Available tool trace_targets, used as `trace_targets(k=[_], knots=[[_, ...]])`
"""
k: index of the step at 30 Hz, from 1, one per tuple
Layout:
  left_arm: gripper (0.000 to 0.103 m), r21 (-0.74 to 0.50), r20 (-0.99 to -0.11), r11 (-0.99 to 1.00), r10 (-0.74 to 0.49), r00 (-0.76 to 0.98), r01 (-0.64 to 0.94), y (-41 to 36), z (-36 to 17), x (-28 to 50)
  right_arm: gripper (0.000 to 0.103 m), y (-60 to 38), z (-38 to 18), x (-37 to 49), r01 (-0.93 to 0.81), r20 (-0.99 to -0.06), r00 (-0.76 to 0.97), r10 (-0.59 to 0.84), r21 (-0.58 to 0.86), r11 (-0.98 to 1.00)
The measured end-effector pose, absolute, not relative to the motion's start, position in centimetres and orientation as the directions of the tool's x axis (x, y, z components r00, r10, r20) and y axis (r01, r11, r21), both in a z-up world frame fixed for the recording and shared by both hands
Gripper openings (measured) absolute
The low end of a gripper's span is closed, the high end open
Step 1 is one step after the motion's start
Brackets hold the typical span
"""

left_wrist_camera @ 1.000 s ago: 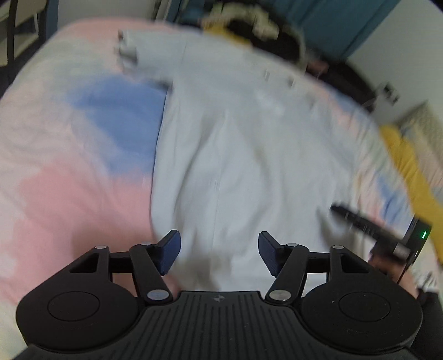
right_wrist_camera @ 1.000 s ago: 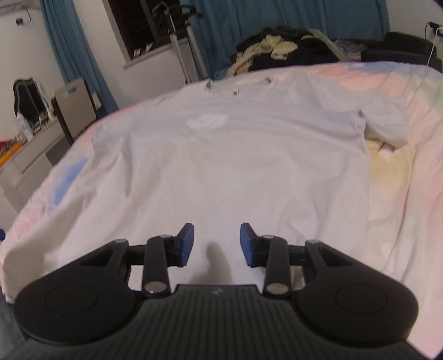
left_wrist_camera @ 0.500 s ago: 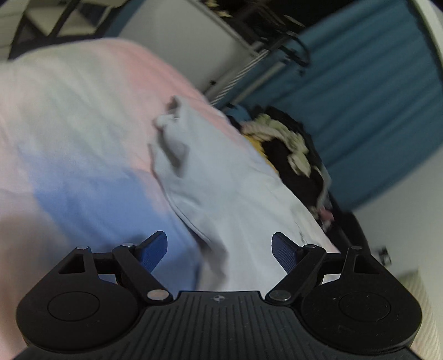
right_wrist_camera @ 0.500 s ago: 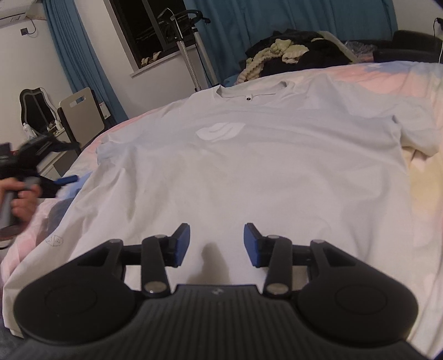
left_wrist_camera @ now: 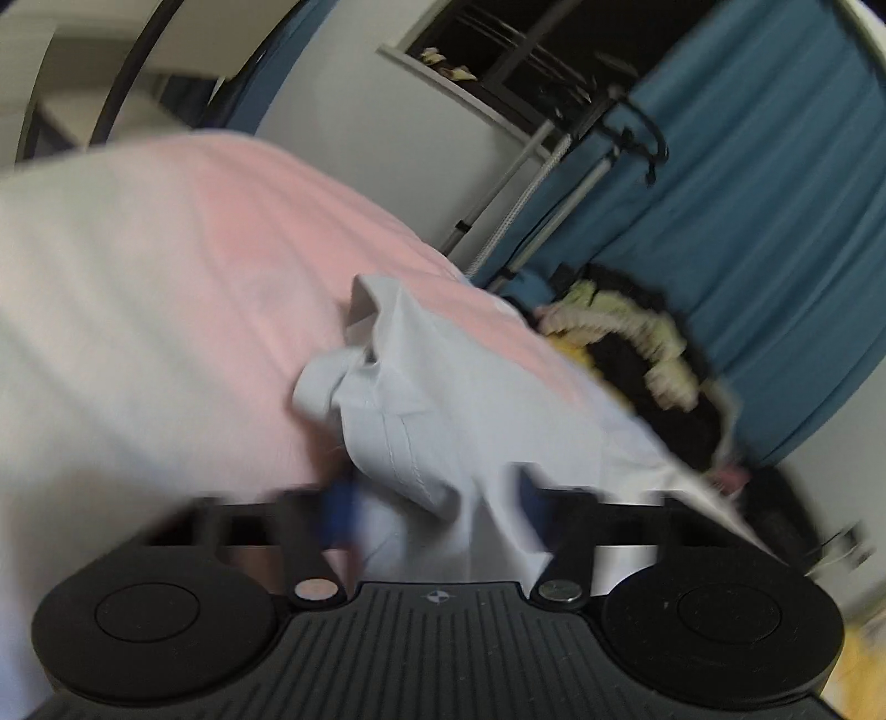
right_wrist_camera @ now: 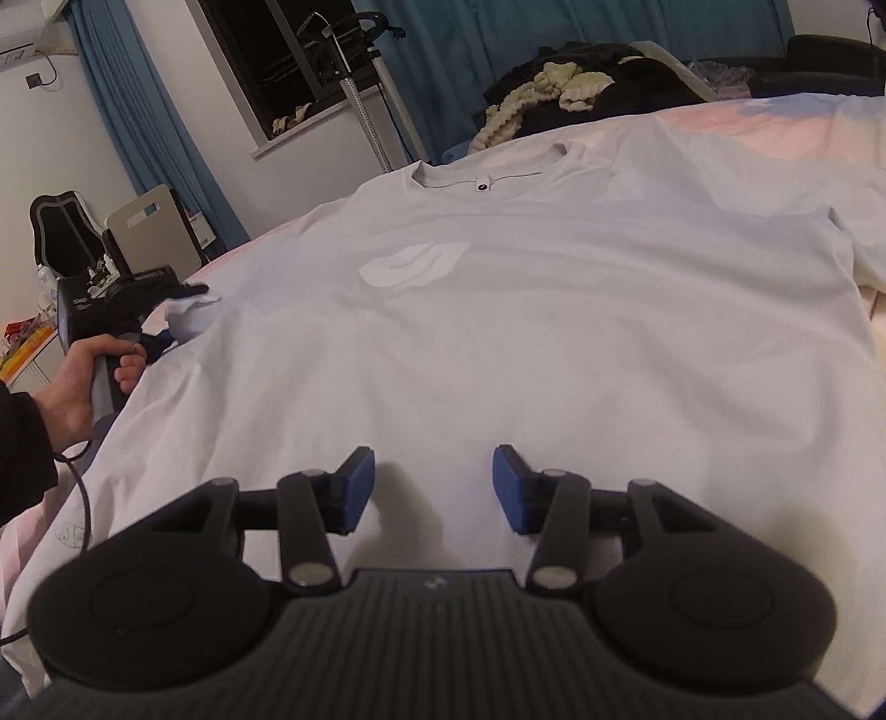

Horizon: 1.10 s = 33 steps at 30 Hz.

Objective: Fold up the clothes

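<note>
A white T-shirt (right_wrist_camera: 526, 310) lies spread flat, chest up, on the pastel bedsheet (right_wrist_camera: 775, 119), with its collar at the far end. My right gripper (right_wrist_camera: 433, 490) is open and empty, low over the shirt's hem. My left gripper (left_wrist_camera: 437, 507) is at the shirt's left sleeve (left_wrist_camera: 398, 399). The sleeve cloth bunches between its blurred fingers, which stand wide apart. In the right wrist view the left gripper (right_wrist_camera: 155, 332) shows at the shirt's left edge, held by a hand.
A pile of dark and cream clothes (right_wrist_camera: 576, 91) lies at the bed's far end before blue curtains (right_wrist_camera: 470, 50). A metal stand (right_wrist_camera: 365, 105) and a window are at the back. A chair (right_wrist_camera: 152, 230) and a shelf stand left of the bed.
My left gripper has moved in onto the left sleeve, and the cloth now lies between its fingers. My right gripper has opened wider and stayed over the hem.
</note>
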<state>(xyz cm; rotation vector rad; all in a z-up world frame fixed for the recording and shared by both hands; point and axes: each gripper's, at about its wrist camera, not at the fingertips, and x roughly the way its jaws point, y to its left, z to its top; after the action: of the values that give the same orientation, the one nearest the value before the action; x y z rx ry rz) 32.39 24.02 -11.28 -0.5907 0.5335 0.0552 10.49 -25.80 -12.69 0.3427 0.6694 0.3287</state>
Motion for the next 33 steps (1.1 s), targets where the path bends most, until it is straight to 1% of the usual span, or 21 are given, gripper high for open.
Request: trace_targets(k=[1, 3, 9, 12, 14, 16, 19, 23, 25, 26, 27, 29, 30, 31, 32, 33], knots=[[0.018, -0.484, -0.502, 0.854, -0.092, 0.860, -0.191, 23.5, -10.9, 32.8, 0.049, -25.9, -12.6, 10.5, -0.180, -0.543, 0.737, 0.402, 0.415, 0.892], [0.010, -0.446, -0.481, 0.883, -0.096, 0.872, -0.149, 22.4, -9.6, 32.8, 0.049, -26.0, -12.3, 10.3, -0.176, -0.537, 0.740, 0.404, 0.425, 0.888], [0.010, -0.337, -0.411, 0.941, -0.141, 0.900, -0.007, 16.6, -3.0, 31.7, 0.049, -26.8, -11.4, 9.4, -0.163, -0.518, 0.753, 0.407, 0.453, 0.877], [0.010, -0.310, -0.388, 0.947, -0.208, 0.898, 0.086, 12.2, 0.2, 31.2, 0.049, -27.7, -10.7, 9.0, -0.147, -0.506, 0.764, 0.400, 0.468, 0.871], [0.010, -0.279, -0.388, 0.948, -0.258, 0.885, 0.154, 8.6, 1.7, 31.0, 0.049, -28.4, -10.2, 8.7, -0.134, -0.497, 0.773, 0.394, 0.479, 0.868], [0.010, -0.236, -0.398, 0.946, -0.301, 0.867, 0.221, 4.6, 2.5, 30.7, 0.049, -29.2, -9.7, 8.5, -0.126, -0.486, 0.783, 0.389, 0.488, 0.864], [0.010, -0.158, -0.444, 0.940, -0.342, 0.828, 0.303, -1.3, 2.1, 30.7, 0.049, -30.7, -8.9, 8.1, -0.118, -0.466, 0.798, 0.381, 0.499, 0.858], [0.010, -0.117, -0.522, 0.921, -0.376, 0.766, 0.372, -7.5, -1.2, 30.7, 0.049, -32.7, -7.9, 7.5, -0.108, -0.439, 0.818, 0.371, 0.515, 0.850], [0.011, -0.092, -0.564, 0.918, -0.367, 0.739, 0.385, -9.8, -3.4, 30.6, 0.049, -33.6, -7.8, 7.5, -0.096, -0.440, 0.824, 0.356, 0.511, 0.854], [0.012, -0.082, -0.582, 0.919, -0.358, 0.730, 0.386, -10.7, -4.5, 30.6, 0.049, -34.0, -8.1, 7.5, -0.091, -0.442, 0.825, 0.351, 0.509, 0.856], [0.017, -0.074, -0.598, 0.920, -0.349, 0.721, 0.384, -11.4, -5.5, 30.5, 0.049, -34.3, -8.4, 7.6, -0.083, -0.450, 0.822, 0.349, 0.512, 0.855], [0.033, -0.075, -0.626, 0.927, -0.331, 0.706, 0.368, -12.2, -7.2, 30.1, 0.049, -34.8, -9.0, 7.9, -0.068, -0.463, 0.816, 0.345, 0.516, 0.854], [0.053, -0.086, -0.631, 0.933, -0.322, 0.705, 0.349, -12.3, -7.6, 30.0, 0.049, -35.0, -9.2, 8.0, -0.066, -0.465, 0.813, 0.350, 0.523, 0.849], [0.067, -0.094, -0.625, 0.935, -0.322, 0.711, 0.341, -12.3, -7.7, 29.8, 0.049, -35.1, -9.4, 8.0, -0.065, -0.467, 0.810, 0.355, 0.530, 0.845], [0.071, -0.095, -0.607, 0.932, -0.334, 0.721, 0.351, -12.3, -7.6, 29.6, 0.049, -35.1, -9.4, 8.1, -0.068, -0.465, 0.808, 0.360, 0.534, 0.842], [0.078, -0.092, -0.591, 0.926, -0.346, 0.728, 0.366, -12.1, -7.4, 29.4, 0.049, -35.1, -9.4, 8.1, -0.071, -0.464, 0.807, 0.365, 0.538, 0.840]])
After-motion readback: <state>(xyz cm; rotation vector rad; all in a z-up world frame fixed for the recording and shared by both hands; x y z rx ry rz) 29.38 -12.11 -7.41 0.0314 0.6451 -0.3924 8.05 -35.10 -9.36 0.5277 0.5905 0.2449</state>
